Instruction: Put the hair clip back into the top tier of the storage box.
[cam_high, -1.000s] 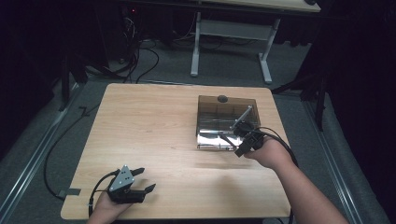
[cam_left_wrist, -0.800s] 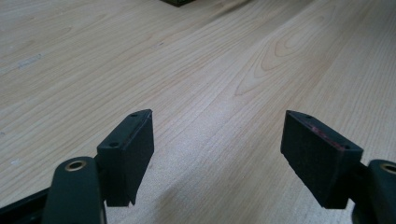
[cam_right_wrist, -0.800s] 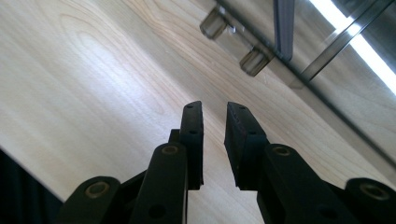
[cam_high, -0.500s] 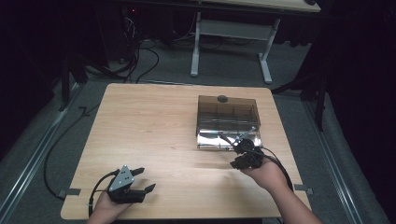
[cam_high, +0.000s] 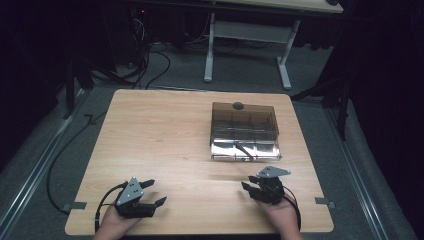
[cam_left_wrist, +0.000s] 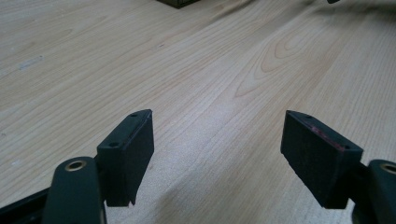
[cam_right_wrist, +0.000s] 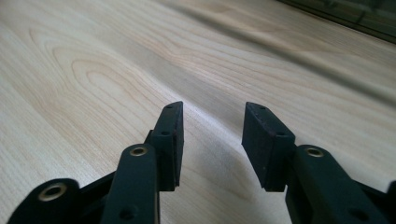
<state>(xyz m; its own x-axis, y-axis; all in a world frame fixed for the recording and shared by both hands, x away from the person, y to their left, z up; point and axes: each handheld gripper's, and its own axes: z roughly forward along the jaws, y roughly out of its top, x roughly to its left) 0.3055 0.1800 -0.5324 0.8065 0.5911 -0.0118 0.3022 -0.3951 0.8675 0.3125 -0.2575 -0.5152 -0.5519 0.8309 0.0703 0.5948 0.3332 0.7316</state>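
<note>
A smoky clear box (cam_high: 244, 131) with inner compartments and a dark knob (cam_high: 238, 105) on its lid stands right of the table's middle. A thin dark item (cam_high: 243, 150) lies in its front part. My right gripper (cam_high: 248, 183) rests near the front edge, a short way in front of the box, jaws apart with nothing between them (cam_right_wrist: 212, 126). My left gripper (cam_high: 156, 192) sits at the front left, jaws spread wide over bare wood (cam_left_wrist: 217, 135). The box's edge shows at the top of the left gripper view (cam_left_wrist: 180, 3) and far right in the right gripper view (cam_right_wrist: 355, 14).
The wooden table (cam_high: 165, 135) has tape tabs at its front left (cam_high: 74, 206) and front right (cam_high: 322, 201) edges. A cable (cam_high: 55, 165) trails over the floor at the left. Another table's white legs (cam_high: 285, 65) stand behind.
My right gripper has drawn back from the box toward the table's front edge. The left gripper has stayed in place.
</note>
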